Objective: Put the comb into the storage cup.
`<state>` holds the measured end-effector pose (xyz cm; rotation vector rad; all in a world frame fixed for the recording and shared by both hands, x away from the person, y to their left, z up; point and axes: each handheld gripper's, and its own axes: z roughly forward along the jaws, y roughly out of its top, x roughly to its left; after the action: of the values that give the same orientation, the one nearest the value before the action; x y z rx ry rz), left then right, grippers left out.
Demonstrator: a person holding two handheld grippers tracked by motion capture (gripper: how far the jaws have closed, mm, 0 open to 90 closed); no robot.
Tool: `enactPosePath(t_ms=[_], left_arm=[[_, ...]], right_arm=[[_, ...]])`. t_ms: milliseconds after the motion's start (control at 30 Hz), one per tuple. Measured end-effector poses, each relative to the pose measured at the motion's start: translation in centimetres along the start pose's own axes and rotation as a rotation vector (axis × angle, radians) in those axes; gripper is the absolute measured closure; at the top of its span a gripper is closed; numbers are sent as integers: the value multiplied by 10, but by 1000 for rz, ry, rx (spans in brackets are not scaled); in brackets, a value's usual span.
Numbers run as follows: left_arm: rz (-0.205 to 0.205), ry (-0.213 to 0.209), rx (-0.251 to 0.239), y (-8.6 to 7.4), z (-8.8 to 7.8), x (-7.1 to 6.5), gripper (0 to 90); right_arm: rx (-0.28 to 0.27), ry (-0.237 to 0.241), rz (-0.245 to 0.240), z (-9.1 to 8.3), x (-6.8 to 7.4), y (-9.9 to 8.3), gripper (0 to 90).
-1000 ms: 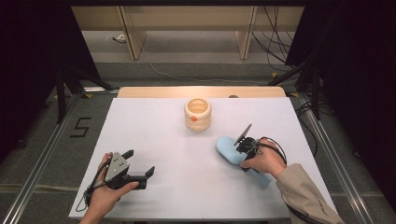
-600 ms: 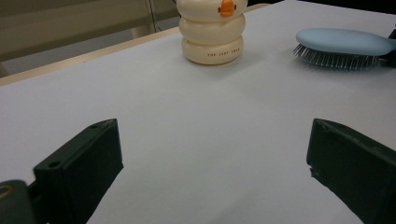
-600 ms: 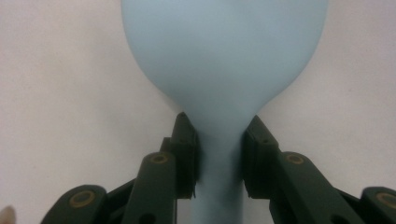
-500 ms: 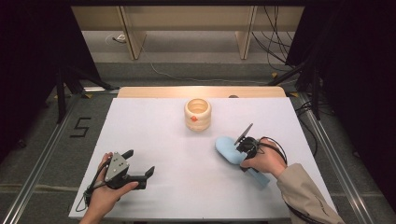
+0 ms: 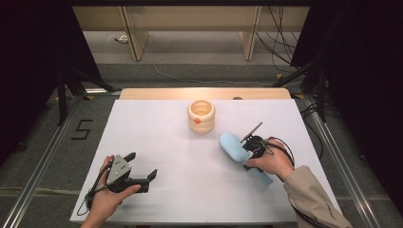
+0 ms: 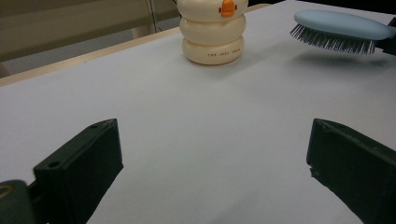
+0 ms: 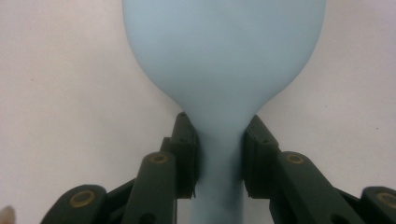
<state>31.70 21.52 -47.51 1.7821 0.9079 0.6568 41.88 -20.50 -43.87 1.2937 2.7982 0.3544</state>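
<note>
While right tongs (image 7: 219, 161) clamp hairbrush (image 5: 234, 146) neck above table (image 5: 157, 128), left tongs (image 5: 142, 167) gape empty; next, probably carry toward cream holder (image 5: 201, 115).

Two black jaws of the right gripper (image 7: 219, 156) are clamping the narrow neck of a pale blue hairbrush (image 7: 224, 60), its smooth rounded back facing the camera. The brush head is extending upward over a plain white tabletop (image 7: 60, 93).
</note>
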Motion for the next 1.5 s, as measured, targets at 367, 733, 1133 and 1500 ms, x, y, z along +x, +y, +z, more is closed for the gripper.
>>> enactPosePath(t_ms=[367, 733, 1133, 1500], left_arm=[[0, 1, -1, 0, 0, 0, 29], [-1, 2, -2, 0, 0, 1, 29], [-3, 5, -1, 0, -1, 1, 30], [-5, 7, 0, -1, -1, 1, 30]], right_arm=[[-81, 14, 27, -6, -1, 1, 702], [-225, 4, 46, -16, -2, 3, 702], [-370, -10, 71, -24, -5, 4, 703], [-481, -17, 99, -28, -9, 4, 702]])
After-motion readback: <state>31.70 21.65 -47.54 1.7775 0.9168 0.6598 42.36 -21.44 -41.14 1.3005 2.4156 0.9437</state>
